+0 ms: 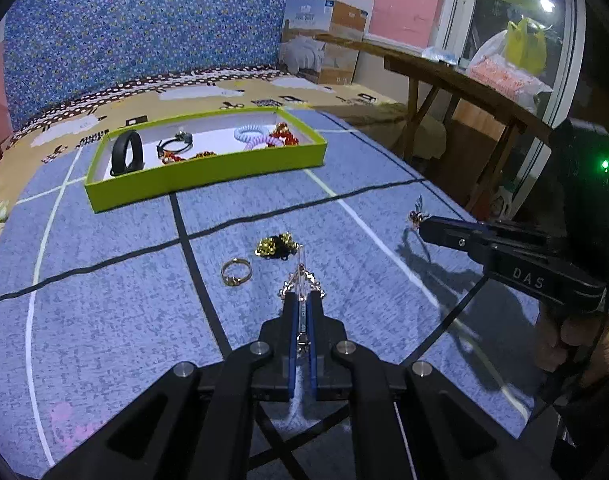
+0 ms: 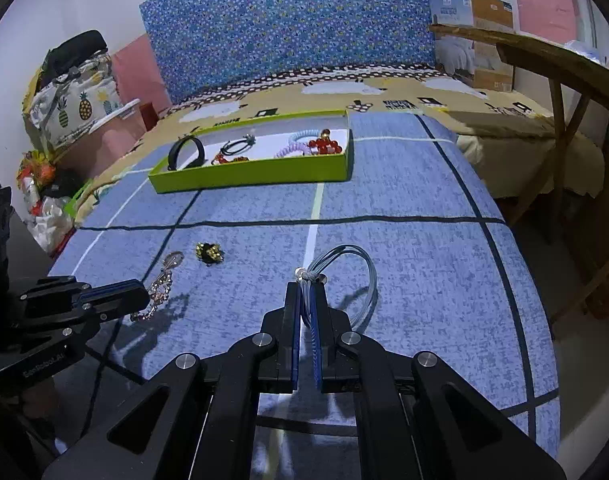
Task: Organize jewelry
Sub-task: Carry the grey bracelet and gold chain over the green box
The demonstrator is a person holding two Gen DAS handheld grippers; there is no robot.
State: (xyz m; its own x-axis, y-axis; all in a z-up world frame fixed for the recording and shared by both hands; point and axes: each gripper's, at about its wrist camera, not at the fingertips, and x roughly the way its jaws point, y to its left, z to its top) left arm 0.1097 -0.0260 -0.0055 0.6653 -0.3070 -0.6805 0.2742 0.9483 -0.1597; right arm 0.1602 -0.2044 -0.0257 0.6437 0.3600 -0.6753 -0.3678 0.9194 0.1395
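Blue mat [image 1: 104, 320] bears one ring [image 1: 235, 272], one green box [image 1: 208, 176].

Left tool [image 1: 301, 300] pinches a beaded hair clip [image 1: 301, 280] near a gold ring [image 1: 235, 272] on the blue mat [image 1: 124, 312]

Shiny metal ring [image 1: 236, 272] lies on matt, speckled cloth mat [image 1: 124, 300].

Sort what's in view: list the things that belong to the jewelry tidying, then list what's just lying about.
Job:
green tray
gold ring
gold-and-black piece
silver chain piece in left claw
grey cord bracelet in right claw

Lying about:
cardboard box
wooden table
pineapple-print bag
yellow bag
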